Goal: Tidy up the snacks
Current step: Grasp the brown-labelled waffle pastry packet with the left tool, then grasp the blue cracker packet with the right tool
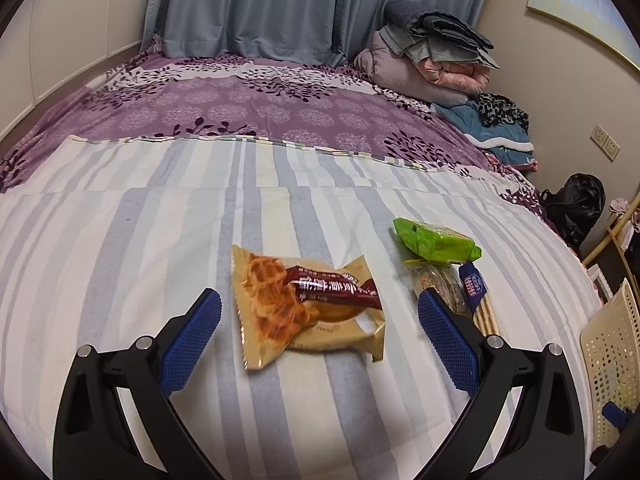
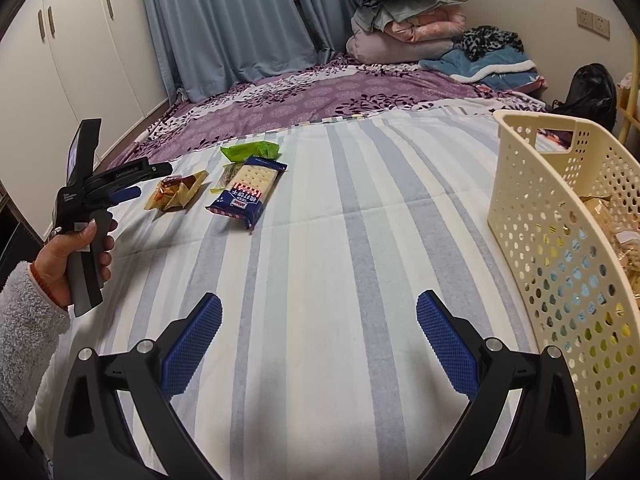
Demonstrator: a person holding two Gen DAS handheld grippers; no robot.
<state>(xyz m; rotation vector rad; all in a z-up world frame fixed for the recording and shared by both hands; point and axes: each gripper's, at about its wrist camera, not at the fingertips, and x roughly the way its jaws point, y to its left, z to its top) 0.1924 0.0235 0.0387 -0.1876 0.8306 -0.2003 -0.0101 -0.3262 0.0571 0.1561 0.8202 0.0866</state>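
Note:
A tan waffle snack packet (image 1: 308, 308) lies on the striped bed sheet between the fingers of my open left gripper (image 1: 320, 308), untouched. To its right lie a green packet (image 1: 434, 242), a clear packet of dark biscuits (image 1: 440, 280) and a blue cracker packet (image 1: 476, 292). In the right wrist view the waffle packet (image 2: 176, 192), green packet (image 2: 250, 149) and cracker packet (image 2: 248, 192) lie at the far left, by the hand-held left gripper (image 2: 132, 192). My right gripper (image 2: 319, 320) is open and empty over bare sheet. A cream perforated basket (image 2: 560, 240) at right holds snacks.
Folded blankets (image 2: 400, 20) and clothes (image 2: 488, 60) are stacked at the bed's far end. White wardrobe doors (image 2: 72, 60) stand at left. A black bag (image 2: 596, 92) sits beyond the bed's right edge. The basket also shows in the left wrist view (image 1: 612, 348).

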